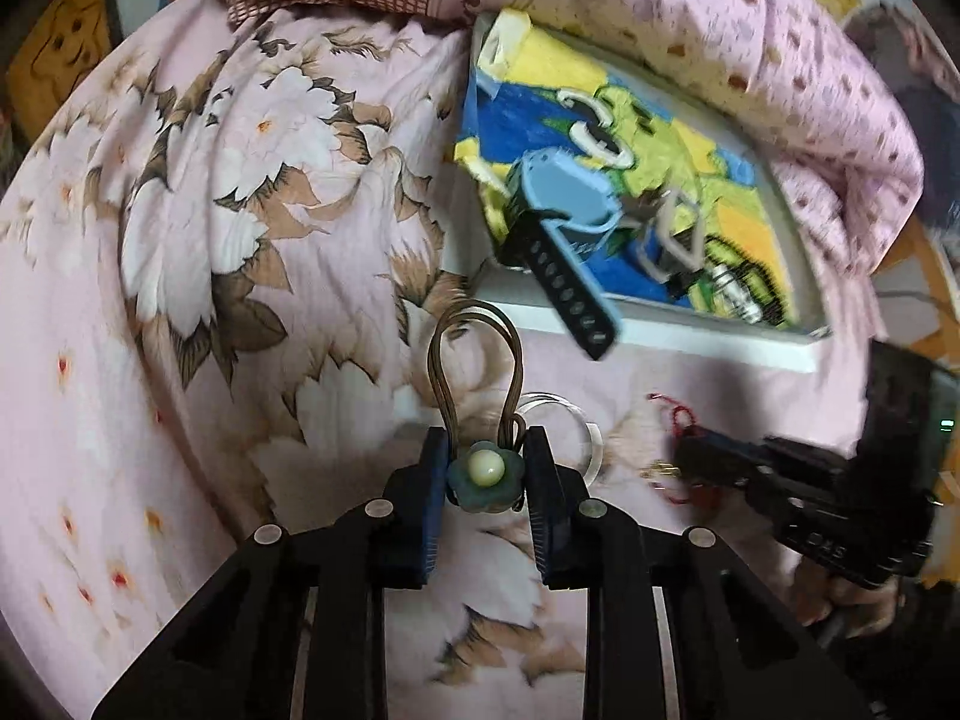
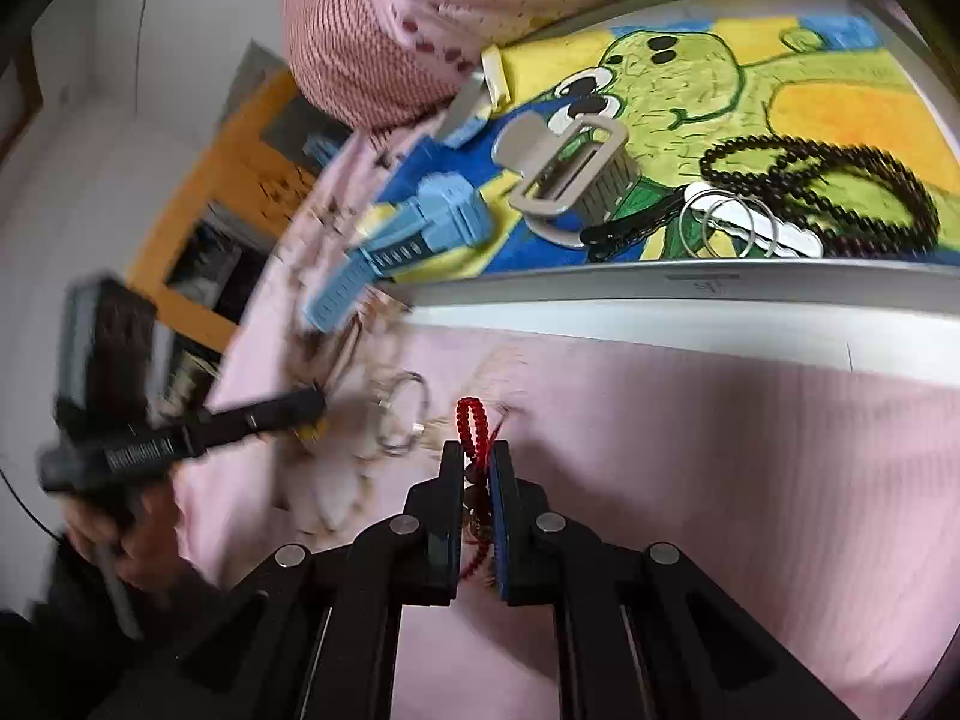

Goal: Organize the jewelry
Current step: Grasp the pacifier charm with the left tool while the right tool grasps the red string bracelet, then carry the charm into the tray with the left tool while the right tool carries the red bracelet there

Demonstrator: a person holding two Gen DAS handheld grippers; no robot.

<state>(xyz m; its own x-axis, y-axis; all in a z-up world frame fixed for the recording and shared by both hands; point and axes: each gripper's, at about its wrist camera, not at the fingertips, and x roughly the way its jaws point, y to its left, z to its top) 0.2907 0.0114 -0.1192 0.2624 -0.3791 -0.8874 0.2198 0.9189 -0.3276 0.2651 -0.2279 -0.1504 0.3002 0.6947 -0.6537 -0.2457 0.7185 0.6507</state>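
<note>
**Operator:** Brown cord loops up out of my left tool (image 1: 487, 468), which is clenched on a hair tie (image 1: 483, 396) by its blue-green flower and pearl bead. That puts the hold on the ornament, not the cord. If the bead rolls between the pads, I'd guess the tie pops free onto the bed (image 1: 180, 360).

**Spotter:** And the right?

**Operator:** The right tool (image 2: 477, 468) is clamped nearly flat on a red beaded bracelet (image 2: 471, 426), low in the middle of its own view. A loop sticks out ahead of the tips and the rest trails back between the fingers. That trailing part could snag, or the thin string could slide out when I swing it.

**Spotter:** Anything near them?

**Operator:** A clear ring (image 1: 570, 426) lies on the bedspread just right of the left tool's tips. A careless sweep would knock it off into the folds.

**Spotter:** Where does everything go?

**Operator:** I think the white tray (image 2: 690, 300) with the crayon frog drawing, across the upper right. It's crowded: a blue watch (image 2: 414, 240) hangs over its left edge, and a grey clip (image 2: 564, 168), key rings (image 2: 729, 225) and black beads (image 2: 840, 198) lie inside. Drop carelessly and I'd tangle the cord with the beads, or nudge the watch off.
</note>
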